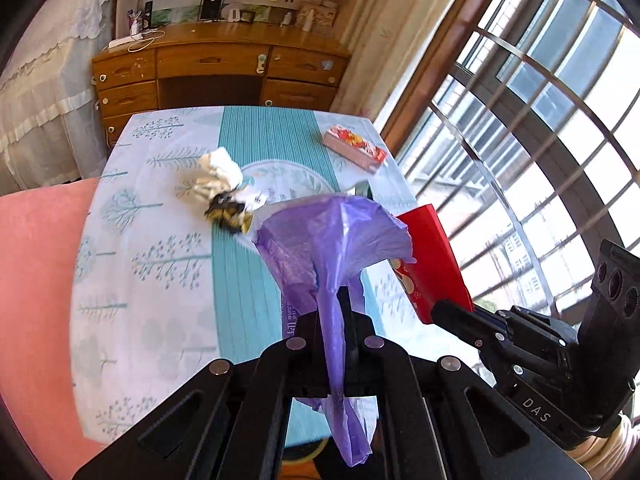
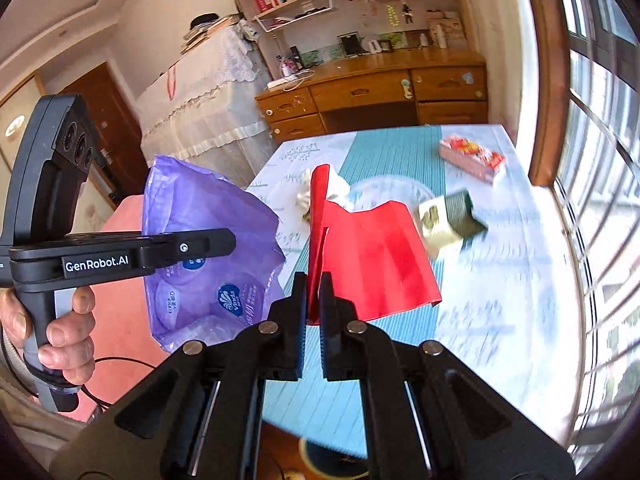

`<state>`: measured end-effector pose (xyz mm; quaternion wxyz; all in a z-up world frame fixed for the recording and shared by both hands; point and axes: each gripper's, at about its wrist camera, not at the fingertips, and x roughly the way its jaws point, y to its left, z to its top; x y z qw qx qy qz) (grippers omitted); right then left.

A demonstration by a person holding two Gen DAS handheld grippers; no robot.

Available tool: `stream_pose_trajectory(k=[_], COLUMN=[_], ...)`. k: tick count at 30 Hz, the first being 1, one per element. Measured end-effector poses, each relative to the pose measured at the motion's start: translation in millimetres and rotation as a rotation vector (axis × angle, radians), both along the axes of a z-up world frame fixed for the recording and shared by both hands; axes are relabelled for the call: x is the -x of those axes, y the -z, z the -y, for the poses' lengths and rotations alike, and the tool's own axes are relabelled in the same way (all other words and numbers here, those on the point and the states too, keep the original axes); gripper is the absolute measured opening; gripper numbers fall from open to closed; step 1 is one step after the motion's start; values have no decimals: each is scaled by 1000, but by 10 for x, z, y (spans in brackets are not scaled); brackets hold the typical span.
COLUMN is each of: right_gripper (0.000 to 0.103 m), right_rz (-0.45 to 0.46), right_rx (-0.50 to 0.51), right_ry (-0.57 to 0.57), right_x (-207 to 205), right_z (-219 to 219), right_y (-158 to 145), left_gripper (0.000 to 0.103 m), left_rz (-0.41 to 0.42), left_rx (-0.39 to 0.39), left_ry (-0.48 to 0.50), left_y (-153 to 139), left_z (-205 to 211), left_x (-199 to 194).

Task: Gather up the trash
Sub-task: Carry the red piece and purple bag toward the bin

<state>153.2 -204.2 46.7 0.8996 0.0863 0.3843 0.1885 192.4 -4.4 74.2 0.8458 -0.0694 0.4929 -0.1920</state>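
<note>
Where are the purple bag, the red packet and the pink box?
purple bag [image 2: 200, 216]: right wrist view, upper face of the bag.
red packet [image 2: 372, 248]: right wrist view, middle of its flat face.
pink box [image 1: 354, 148]: left wrist view, printed top.

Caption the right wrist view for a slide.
Right tool clamps a red paper bag beside the purple plastic bag.

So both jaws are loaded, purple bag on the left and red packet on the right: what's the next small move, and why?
Probably swing the right gripper left, bringing the red packet over the purple bag. The left gripper pinches the bag beside it, and its mouth looks barely open, so it may need spreading first.
</note>
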Motion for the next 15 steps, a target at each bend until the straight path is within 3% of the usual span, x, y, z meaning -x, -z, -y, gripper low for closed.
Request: stream_pose_trajectory(k=[9,15], right_gripper=[3,3], right_rz=[-49,-86], right_rx=[7,11], right_ry=[69,93], right_x=[1439,2044], right_z=[-755,-1046], right_y=[113,168], left_gripper=[1,1], left_rz=[-31,-56], left_rx=[6,-25], left_ry=[56,85], left_y=[155,280], left_z=[-773,-1021], left_x=[1177,1652])
